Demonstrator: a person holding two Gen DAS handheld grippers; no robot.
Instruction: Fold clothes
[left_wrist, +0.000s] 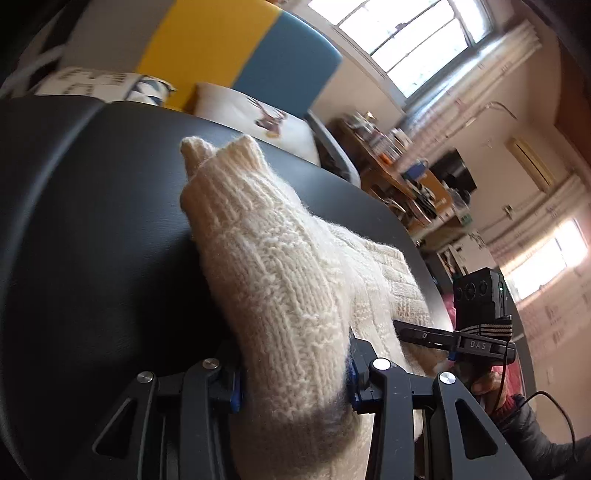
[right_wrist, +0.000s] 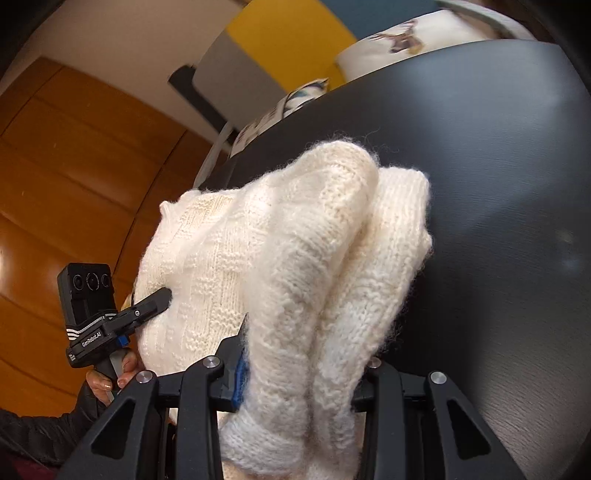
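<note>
Left wrist view: my left gripper (left_wrist: 293, 382) is clamped on a thick fold of the cream knitted sweater (left_wrist: 266, 266), the wool bulging up between the blue-edged pads. The ribbed cuff end stands up ahead of my fingers, over the black table (left_wrist: 92, 221). Off to the right my other gripper (left_wrist: 424, 334) bites the same sweater from the side; white letters on its body read "DAS" (the rest is cut off or blurred). A hand (left_wrist: 484, 387) grips its handle, with a black cable trailing below.

Right wrist view shows my right gripper (right_wrist: 306, 380) closed on two bunched folds of the sweater, which fill the gap between the pads. The garment is lifted in a heap at the near edge of the black table, part of it still flat on the left. There my left gripper pinches the knit, and its side label reads "GenRobot.AI". A hand (right_wrist: 110, 376) in a dark sleeve (right_wrist: 40, 432) holds it.

Behind the table lie pillows (left_wrist: 258, 118), one printed with a deer head; other print is too blurred to read.
</note>
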